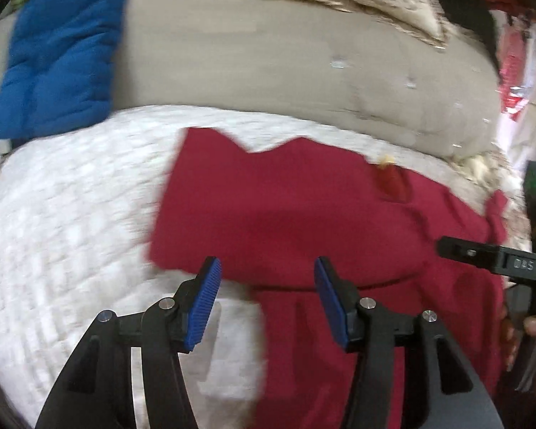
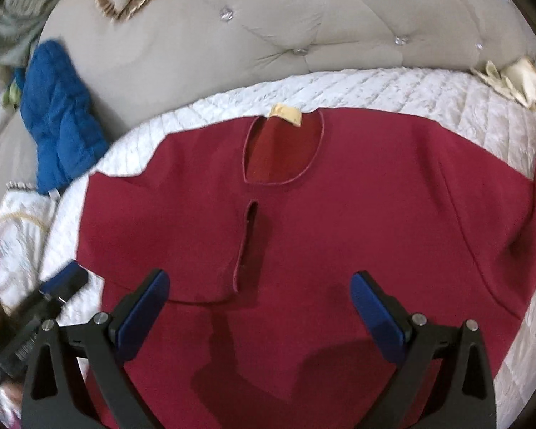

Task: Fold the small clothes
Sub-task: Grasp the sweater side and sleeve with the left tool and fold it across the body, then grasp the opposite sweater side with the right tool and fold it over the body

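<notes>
Left wrist view: the left claw [image 1: 268, 268] angles down over the dark red fabric garment [image 1: 303, 214], blue pads spread, nothing between them. The garment lies on the white quilted bedspread [image 1: 71, 214], its left sleeve folded in across the body. At three o'clock the right claw [image 1: 443, 245] pokes in, its white marking too blurred to read.

Right wrist view: the right claw [image 2: 261, 293] tilts down above the garment [image 2: 357, 214], pads spread and empty. A tan neck label [image 2: 285, 115] sits at twelve o'clock, unreadable. The left claw [image 2: 62, 282] shows at eight o'clock.
</notes>
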Action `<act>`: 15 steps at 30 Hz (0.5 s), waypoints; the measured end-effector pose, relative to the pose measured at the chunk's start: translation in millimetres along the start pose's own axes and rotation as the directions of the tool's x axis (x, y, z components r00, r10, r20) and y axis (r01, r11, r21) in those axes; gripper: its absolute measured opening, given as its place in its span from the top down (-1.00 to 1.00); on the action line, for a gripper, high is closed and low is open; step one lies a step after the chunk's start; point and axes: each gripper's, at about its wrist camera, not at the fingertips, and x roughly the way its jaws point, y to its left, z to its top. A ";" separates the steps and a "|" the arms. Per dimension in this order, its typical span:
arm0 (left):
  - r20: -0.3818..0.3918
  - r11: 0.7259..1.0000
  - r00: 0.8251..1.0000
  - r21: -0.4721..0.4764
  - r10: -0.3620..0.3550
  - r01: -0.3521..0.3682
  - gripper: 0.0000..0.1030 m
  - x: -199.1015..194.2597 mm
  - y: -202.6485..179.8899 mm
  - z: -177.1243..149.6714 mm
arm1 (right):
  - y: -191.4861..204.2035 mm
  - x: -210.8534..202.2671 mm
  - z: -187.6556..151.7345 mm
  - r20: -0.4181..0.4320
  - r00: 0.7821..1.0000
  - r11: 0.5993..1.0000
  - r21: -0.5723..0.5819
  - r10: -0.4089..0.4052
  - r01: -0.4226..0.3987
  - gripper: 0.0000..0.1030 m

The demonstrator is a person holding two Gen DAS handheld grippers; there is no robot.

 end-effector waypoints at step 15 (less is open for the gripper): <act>-0.078 0.996 0.994 -0.039 0.072 -0.076 0.37 23.0 12.8 -14.5 | -4.1 -71.2 21.2 0.262 0.965 0.999 -0.038 0.023 -0.013 0.87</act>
